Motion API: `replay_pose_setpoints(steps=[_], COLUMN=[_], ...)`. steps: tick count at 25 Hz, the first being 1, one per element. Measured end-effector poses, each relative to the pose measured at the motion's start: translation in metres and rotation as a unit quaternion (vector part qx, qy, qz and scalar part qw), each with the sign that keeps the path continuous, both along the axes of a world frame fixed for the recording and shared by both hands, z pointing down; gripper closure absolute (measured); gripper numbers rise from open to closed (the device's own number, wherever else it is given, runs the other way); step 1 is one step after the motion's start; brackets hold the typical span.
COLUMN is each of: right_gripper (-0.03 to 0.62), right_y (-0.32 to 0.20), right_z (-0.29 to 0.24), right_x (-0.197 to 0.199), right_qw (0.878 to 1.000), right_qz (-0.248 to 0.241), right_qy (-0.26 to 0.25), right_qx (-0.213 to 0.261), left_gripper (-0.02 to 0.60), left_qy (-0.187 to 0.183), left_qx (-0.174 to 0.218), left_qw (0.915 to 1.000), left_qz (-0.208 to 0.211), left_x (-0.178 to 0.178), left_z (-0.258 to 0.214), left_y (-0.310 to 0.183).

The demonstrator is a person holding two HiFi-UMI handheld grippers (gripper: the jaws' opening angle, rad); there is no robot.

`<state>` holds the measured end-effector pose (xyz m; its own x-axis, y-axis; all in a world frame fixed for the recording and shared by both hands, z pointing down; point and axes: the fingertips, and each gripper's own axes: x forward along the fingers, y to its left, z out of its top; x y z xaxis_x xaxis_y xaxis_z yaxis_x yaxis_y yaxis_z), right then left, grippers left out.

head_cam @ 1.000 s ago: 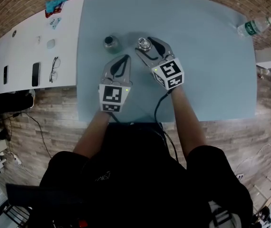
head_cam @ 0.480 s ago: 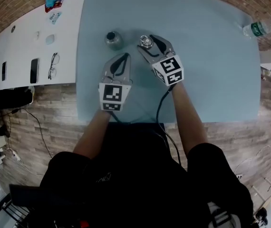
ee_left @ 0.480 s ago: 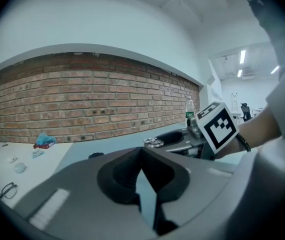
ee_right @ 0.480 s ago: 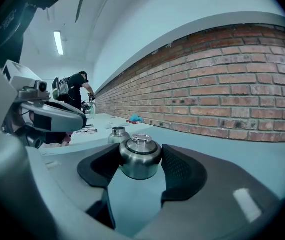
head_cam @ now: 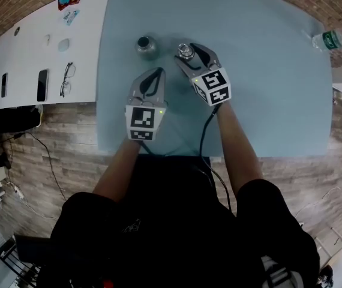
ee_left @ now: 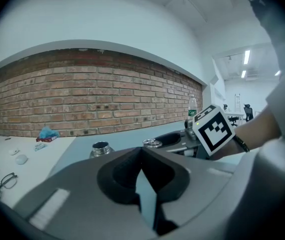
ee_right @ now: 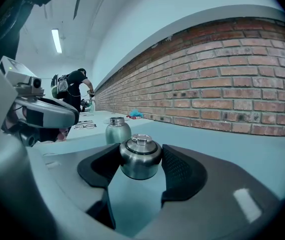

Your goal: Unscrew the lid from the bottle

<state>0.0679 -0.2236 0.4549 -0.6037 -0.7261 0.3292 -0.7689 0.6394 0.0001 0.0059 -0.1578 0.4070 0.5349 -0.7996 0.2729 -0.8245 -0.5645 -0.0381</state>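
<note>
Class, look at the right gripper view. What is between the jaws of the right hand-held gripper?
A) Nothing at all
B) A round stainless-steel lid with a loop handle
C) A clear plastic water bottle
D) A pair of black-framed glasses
B: the round stainless-steel lid with a loop handle sits clamped between the pads of the right hand-held gripper, while the open steel bottle stands apart behind it.
</note>
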Motion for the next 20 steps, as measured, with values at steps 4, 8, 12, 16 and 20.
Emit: replay_pose_setpoints(steps=[4, 8, 12, 16, 20], right_gripper=[0.330, 0.330, 0.330, 0.330, 0.330], right_y=[-0.003, -0.007, -0.011, -0.016, -0.019], right_z=[0.007, 0.013, 0.020, 0.026, 0.032], right_x=[-0.002, -0.005, -0.007, -0.007, -0.007], right_qw=[1.000, 1.000, 1.000, 1.000, 0.999], right_qz=[0.004, 0.007, 0.010, 0.013, 0.012], right_qy=[0.000, 0.002, 0.007, 0.017, 0.026], right_qx=[-0.007, -0.009, -0.011, -0.014, -0.019], left_gripper=[0.583, 0.583, 0.583, 0.583, 0.583], left_qy=[0.003, 0.007, 0.005, 0.003, 0.004], left_qx=[-0.004, -0.009, -0.013, -0.019, -0.023], left_qw=[1.0000, 0.9999, 0.9998, 0.9997, 0.9996], left_qz=[-0.006, -0.010, -0.012, -0.015, -0.018], left_x=[-0.003, -0.004, -0.005, -0.009, -0.011], left_z=[0.003, 0.006, 0.010, 0.013, 0.016], left_y=[-0.001, -0.002, -0.003, -0.006, -0.009])
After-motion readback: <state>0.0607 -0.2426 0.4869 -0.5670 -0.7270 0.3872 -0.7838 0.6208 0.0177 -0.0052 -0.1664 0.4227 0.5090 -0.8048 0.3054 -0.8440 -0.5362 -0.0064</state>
